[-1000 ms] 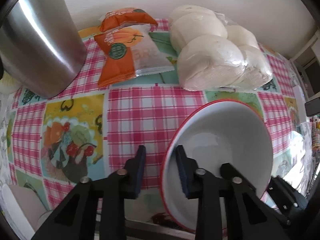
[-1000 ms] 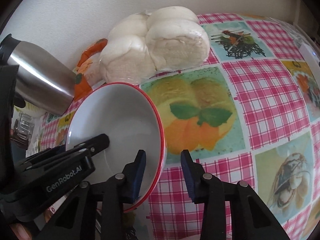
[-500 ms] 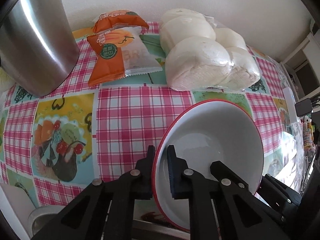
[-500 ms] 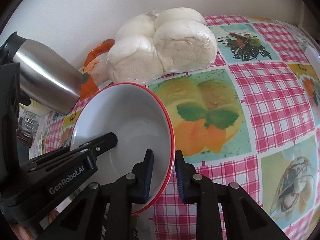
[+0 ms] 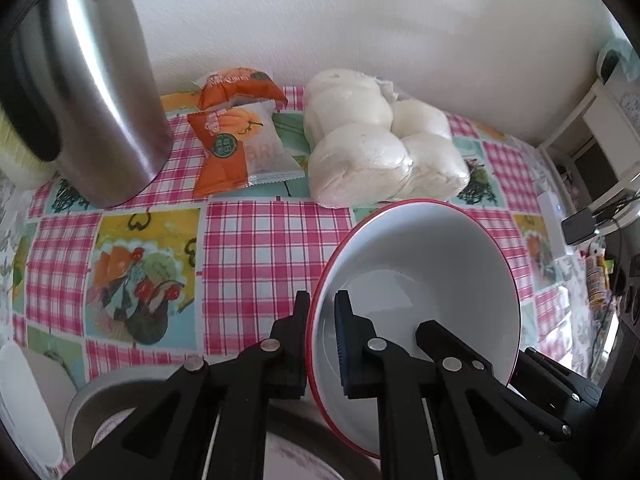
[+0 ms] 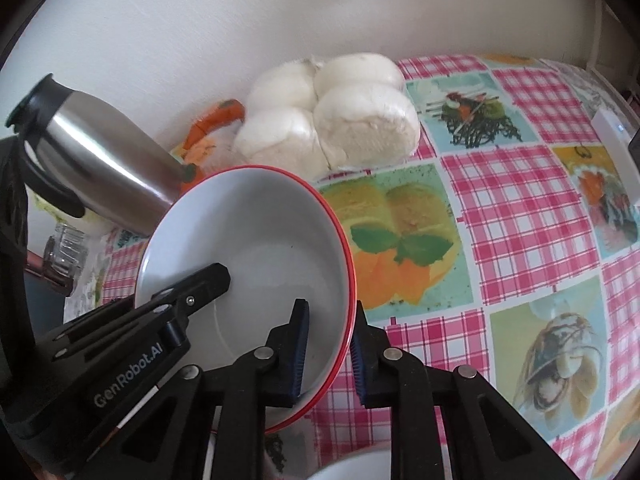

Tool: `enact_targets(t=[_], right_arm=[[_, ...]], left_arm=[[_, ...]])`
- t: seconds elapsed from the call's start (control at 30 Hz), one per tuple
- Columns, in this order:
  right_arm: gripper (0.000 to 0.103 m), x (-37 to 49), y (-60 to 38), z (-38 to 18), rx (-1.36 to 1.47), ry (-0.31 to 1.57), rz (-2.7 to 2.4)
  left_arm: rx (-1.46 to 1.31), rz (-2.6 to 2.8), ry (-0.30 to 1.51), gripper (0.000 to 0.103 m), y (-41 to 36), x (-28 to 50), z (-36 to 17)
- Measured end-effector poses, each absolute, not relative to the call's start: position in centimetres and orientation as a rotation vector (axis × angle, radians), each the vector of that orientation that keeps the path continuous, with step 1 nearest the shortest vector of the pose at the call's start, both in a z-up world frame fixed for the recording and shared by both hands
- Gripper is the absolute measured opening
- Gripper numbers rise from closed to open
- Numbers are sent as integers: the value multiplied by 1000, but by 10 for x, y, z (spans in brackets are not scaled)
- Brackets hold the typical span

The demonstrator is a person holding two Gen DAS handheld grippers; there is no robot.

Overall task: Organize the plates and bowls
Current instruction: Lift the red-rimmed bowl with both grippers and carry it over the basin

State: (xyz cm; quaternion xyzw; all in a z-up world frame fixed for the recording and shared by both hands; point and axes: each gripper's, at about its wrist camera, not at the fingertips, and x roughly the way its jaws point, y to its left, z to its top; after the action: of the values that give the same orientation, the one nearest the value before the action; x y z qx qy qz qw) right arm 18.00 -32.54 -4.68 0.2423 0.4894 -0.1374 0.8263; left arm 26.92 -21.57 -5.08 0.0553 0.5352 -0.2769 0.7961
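While the left wrist view is showing two orange snack packets [image 5: 236, 140] whole, the right is hiding most of them. One red-rimmed bowl [image 5: 420, 280] is hanging above the checked surface [image 5: 272, 240], each rim side pinched: left hand-held gripper [image 5: 322, 344], right hand-held gripper [image 6: 330, 354].

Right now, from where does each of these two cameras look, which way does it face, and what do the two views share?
Left wrist: sits on the left gripper, facing forward and down at the checked tablecloth; its fingers clamp the left rim of the red-rimmed bowl; the right gripper's fingers show at lower right.
Right wrist: sits on the right gripper, facing forward and down; its fingers clamp the bowl's right rim; the left gripper shows at left.
Shared: bowl, bagged white buns, steel jug, orange snack packs.
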Motion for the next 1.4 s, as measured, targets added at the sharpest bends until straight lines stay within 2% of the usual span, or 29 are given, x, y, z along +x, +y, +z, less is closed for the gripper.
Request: enact_targets(t=[0.5,0.83,1.4], right_arm=[[21,156,-277,1,410,1029,-247],[21,142,-238,23,342,1039,-199],[21,111,-185,22,266,1098,-151]], left_arm=[[-4,-542,1132,12,-142,224,3],[-109,-513,1141,12,-96,206,9],[-223,-470,1149,12,-37,167,-9]])
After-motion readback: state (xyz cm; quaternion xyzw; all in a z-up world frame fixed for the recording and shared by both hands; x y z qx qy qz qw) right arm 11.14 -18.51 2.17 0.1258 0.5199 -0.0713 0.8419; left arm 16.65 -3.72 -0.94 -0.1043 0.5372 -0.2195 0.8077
